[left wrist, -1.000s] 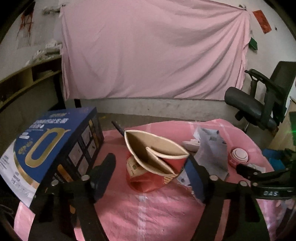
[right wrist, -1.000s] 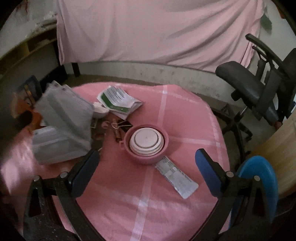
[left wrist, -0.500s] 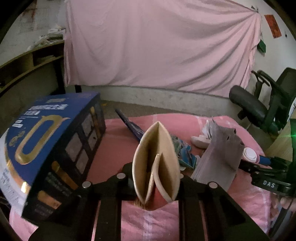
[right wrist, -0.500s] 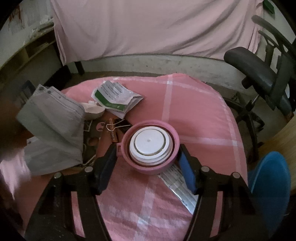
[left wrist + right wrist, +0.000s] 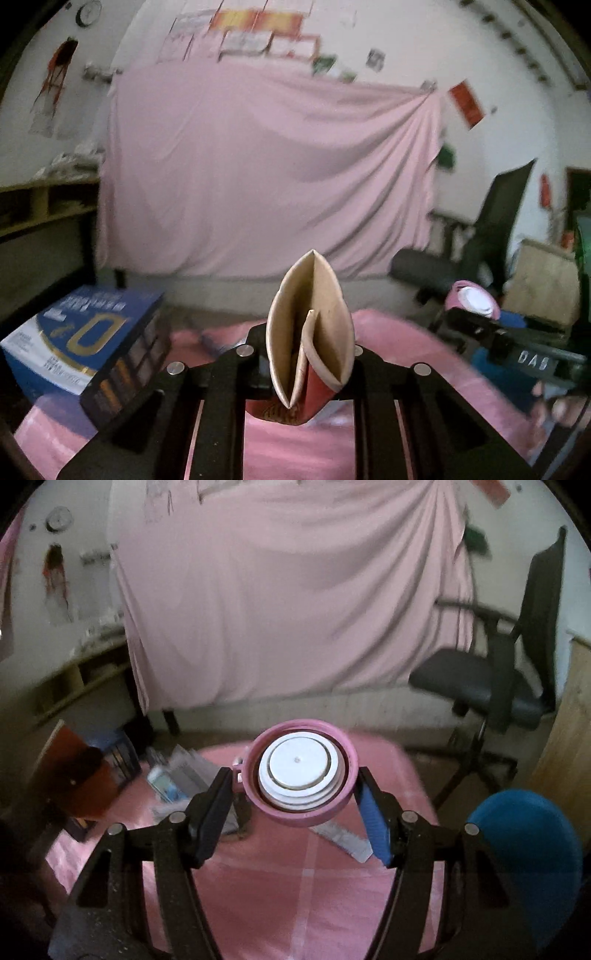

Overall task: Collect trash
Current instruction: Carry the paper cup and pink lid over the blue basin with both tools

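The left gripper (image 5: 310,363) was clamped almost shut on a crushed red paper cup with a tan lining (image 5: 309,328), held above the pink-clothed round table (image 5: 258,882). The right gripper (image 5: 295,794) gripped a wide pink round container with a white lid (image 5: 300,771). A blue printed carton (image 5: 88,343) stood left. Both items had rested on the table one second earlier, between wider jaws.

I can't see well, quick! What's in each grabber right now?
Left gripper: shut on the squashed paper cup.
Right gripper: shut on the pink lid.
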`<state>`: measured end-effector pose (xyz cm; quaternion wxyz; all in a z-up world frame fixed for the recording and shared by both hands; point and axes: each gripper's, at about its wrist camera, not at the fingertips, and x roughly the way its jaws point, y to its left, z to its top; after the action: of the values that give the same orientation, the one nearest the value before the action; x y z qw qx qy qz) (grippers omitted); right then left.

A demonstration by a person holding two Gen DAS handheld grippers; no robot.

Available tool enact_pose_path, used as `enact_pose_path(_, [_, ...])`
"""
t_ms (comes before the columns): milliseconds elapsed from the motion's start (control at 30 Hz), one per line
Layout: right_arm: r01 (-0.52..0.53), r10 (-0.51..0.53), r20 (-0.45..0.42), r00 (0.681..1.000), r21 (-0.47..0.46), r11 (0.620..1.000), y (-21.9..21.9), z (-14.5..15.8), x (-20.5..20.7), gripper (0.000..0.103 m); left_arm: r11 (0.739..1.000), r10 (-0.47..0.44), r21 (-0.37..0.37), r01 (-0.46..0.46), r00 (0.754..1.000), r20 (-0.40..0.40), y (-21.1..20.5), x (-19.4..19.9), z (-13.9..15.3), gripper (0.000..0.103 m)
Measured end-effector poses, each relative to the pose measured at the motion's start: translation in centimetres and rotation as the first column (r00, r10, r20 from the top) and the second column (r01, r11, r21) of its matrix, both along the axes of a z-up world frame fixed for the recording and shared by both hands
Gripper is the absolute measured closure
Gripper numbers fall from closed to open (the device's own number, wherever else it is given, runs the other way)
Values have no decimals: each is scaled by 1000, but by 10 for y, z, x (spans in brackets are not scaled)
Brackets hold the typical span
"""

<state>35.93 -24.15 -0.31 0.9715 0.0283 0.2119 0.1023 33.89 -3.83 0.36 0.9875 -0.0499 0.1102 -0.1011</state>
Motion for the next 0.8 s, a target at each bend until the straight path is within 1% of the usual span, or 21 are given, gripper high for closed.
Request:
enact_pose_path(33, [18, -17, 51, 999, -6, 1000, -2, 9, -12, 15, 1000, -19, 0, 19, 999, 33, -6, -8, 6, 90])
enact_pose_path(100, [51, -50, 120, 991, -8, 999, -11, 22, -30, 15, 998, -58, 4, 58, 996, 66, -18, -16, 17, 90])
enact_pose_path(133, [72, -71, 142, 987, -1, 997, -18, 27, -36, 15, 997, -82, 10, 81, 993, 83, -26, -21, 22, 90])
enact_pose_path(200, [125, -125, 172, 977, 7, 992, -33, 33, -45, 15, 995, -100, -9, 102, 990, 95, -38, -26, 31, 90])
enact_pose_path(267, [180, -183, 192, 964, 31, 983, -53, 37, -54, 15, 988, -150, -27, 152, 985, 82, -52, -26, 39, 90])
enact_pose_path(333, [219, -225, 202, 953, 53, 974, -71, 37, -57, 15, 982, -189, -3, 189, 979, 78, -72, -27, 45, 90])
enact_pose_path(400, [278, -283, 208, 936, 52, 959, -94, 35, -62, 15, 973, -229, 18, 229, 970, 84, -91, -27, 49, 90])
enact_pose_path(467, [321, -324, 196, 925, 49, 946, -113, 32, -64, 15, 958, -286, 32, 285, 955, 75, -116, -26, 52, 90])
enact_pose_path(533, [354, -357, 178, 917, 45, 934, -132, 28, -65, 15, 940, -340, 28, 339, 940, 43, -140, -18, 49, 90])
enact_pose_path(600, [399, -398, 143, 906, 22, 917, -151, 20, -64, 15, 919, -395, 11, 395, 919, -13, -167, -4, 44, 90])
enact_pose_path(633, [422, -421, 123, 899, 16, 906, -162, 13, -65, 15, 906, -423, -1, 423, 905, -52, -182, 4, 40, 90])
enact_pose_path(733, [448, -451, 50, 891, 56, 892, -190, -5, -67, 15, 870, -492, -43, 492, 856, -161, -224, 28, 30, 90])
enact_pose_path(800, [463, -465, 18, 885, 67, 884, -205, -14, -66, 15, 853, -517, -56, 519, 825, -226, -247, 37, 21, 90])
